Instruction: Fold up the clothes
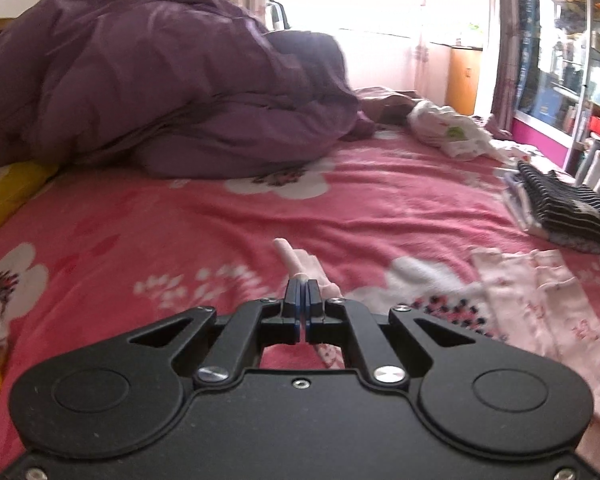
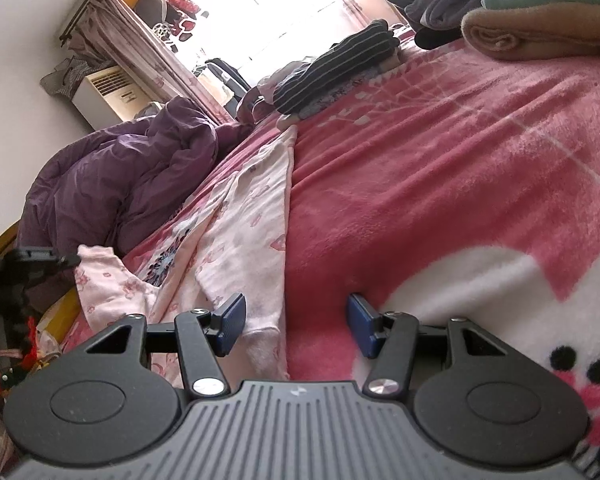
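Note:
A pale pink printed garment (image 2: 244, 216) lies stretched along the pink floral bed cover (image 2: 440, 184). My left gripper (image 1: 304, 292) is shut on one end of this garment (image 1: 300, 260) and holds it just above the bed; the rest of the garment (image 1: 540, 304) trails to the right. The left gripper also shows at the left edge of the right wrist view (image 2: 66, 259), holding the lifted corner. My right gripper (image 2: 296, 324) is open, low over the bed, with the garment's near edge between its jaws.
A purple duvet (image 1: 160, 92) is heaped at the far left of the bed. A folded stack topped by a dark striped garment (image 1: 564, 208) sits at the right. White clothes (image 1: 452, 132) lie beyond. Folded blankets (image 2: 532, 36) are piled near the right gripper's far side.

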The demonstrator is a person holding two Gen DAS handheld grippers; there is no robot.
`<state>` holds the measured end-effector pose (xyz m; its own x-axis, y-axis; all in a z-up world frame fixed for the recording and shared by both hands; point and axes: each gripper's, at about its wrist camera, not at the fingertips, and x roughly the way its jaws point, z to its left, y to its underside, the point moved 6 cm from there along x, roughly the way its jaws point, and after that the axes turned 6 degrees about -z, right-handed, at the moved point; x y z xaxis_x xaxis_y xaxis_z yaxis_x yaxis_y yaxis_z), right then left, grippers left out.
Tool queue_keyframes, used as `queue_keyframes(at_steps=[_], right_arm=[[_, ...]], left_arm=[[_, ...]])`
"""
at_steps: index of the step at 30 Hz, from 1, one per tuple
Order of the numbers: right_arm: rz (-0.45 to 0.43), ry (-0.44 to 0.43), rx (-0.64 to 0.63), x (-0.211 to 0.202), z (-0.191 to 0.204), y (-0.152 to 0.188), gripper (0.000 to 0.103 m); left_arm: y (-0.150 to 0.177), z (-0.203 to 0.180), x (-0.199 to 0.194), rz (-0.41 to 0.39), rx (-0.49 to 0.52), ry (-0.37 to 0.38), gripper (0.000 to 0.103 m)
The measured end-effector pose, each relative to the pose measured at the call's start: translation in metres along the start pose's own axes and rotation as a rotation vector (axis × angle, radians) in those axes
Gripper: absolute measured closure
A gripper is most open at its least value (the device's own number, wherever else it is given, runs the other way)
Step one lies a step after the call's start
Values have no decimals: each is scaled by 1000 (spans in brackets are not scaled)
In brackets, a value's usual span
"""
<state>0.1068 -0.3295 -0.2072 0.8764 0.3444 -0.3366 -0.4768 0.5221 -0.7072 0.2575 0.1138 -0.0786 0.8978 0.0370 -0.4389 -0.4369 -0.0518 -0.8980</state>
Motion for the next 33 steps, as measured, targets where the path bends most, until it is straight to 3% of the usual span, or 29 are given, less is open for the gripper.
queue_keyframes(at_steps=[12, 26, 29, 30, 33], right_arm=[[2, -1, -15, 0, 1, 0, 46], [4, 1, -42, 0, 2, 1, 46], [4, 2, -47, 0, 2, 0, 46], [4, 2, -47, 0, 2, 0, 46], [4, 2, -49, 0, 2, 0, 46]], left_arm=[[40, 61, -21, 31, -97, -101, 103], [92, 93, -17, 129, -221, -181, 102], [100, 101, -13, 162, -265, -213, 92], [101, 105, -14, 163, -287, -222, 84], [101, 118, -18, 149, -359, -237, 75]])
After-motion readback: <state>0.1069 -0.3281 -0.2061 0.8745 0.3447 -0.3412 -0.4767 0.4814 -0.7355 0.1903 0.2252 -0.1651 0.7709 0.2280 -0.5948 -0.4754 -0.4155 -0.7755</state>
